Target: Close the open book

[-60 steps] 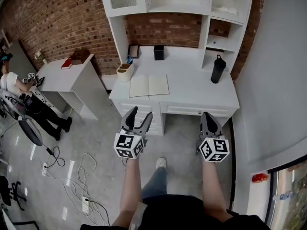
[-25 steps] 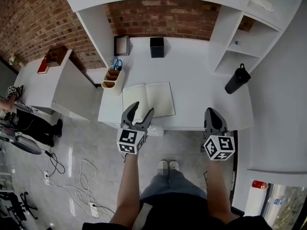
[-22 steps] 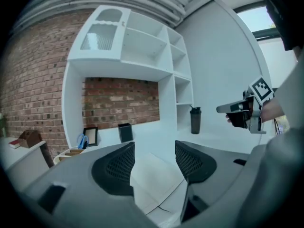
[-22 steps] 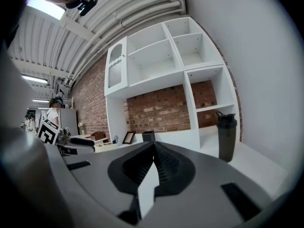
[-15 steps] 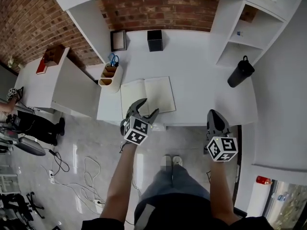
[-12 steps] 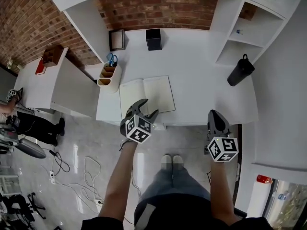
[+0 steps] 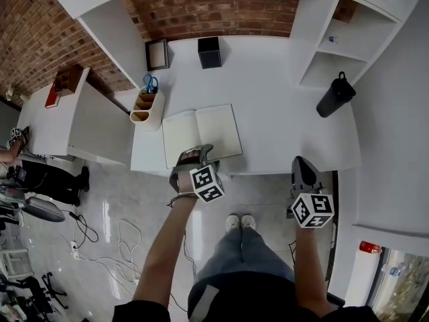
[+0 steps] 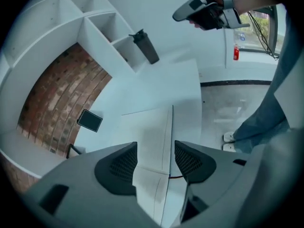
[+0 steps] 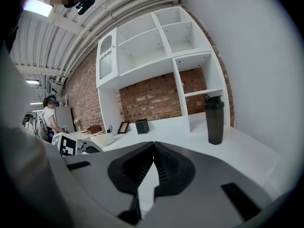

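The open book (image 7: 201,134) lies flat on the white desk (image 7: 281,119), cream pages up, near the front edge. My left gripper (image 7: 194,154) is rolled on its side at the book's near edge, jaws open. In the left gripper view the book (image 8: 154,137) runs between the two dark pads (image 8: 119,165), with the spine line close to the right pad and a red ribbon just below it. I cannot tell whether a pad touches the paper. My right gripper (image 7: 304,169) hangs off the desk's front edge at the right, shut on nothing (image 9: 153,147).
A black bottle (image 7: 333,96) stands at the right. A pen holder (image 7: 147,106) with scissors is left of the book; a black box (image 7: 209,52) and picture frame (image 7: 157,54) are at the back. A lower side table (image 7: 74,119) is left. Cables (image 7: 80,227) lie on the floor.
I have come closer to the desk. My left gripper moved forward to the book's near edge and rolled onto its side. My right gripper stayed shut at the desk's front.
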`<state>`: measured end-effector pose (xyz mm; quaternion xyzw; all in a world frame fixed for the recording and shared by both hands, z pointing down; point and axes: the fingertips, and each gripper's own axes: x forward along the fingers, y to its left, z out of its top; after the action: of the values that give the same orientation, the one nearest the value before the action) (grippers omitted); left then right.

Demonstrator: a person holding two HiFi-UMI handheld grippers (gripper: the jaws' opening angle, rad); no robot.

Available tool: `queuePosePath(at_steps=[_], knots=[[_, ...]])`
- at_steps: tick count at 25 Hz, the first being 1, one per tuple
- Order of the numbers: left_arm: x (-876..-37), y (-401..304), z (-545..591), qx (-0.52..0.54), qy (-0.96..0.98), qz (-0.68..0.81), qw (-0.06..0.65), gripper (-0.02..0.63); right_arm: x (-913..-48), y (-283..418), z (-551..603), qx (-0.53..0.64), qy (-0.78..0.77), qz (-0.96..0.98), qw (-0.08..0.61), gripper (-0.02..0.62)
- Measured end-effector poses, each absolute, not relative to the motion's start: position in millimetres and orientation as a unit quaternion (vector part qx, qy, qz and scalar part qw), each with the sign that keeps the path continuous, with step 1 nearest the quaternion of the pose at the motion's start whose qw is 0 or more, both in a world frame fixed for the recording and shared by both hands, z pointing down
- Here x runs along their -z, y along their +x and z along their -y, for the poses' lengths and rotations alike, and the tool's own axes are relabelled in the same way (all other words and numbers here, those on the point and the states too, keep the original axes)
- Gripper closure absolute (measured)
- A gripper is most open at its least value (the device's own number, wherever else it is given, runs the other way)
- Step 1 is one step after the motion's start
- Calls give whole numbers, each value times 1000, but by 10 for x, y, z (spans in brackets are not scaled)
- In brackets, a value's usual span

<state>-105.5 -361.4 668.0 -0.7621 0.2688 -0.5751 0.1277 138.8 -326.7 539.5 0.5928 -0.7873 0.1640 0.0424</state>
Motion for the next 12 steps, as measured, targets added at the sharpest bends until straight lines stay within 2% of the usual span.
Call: queuePosePath(at_steps=[12], knots=[[-6858,-1053,3652,607,-737,-262,139,377,-5459,1419,3230,-173,599,780,50,597]])
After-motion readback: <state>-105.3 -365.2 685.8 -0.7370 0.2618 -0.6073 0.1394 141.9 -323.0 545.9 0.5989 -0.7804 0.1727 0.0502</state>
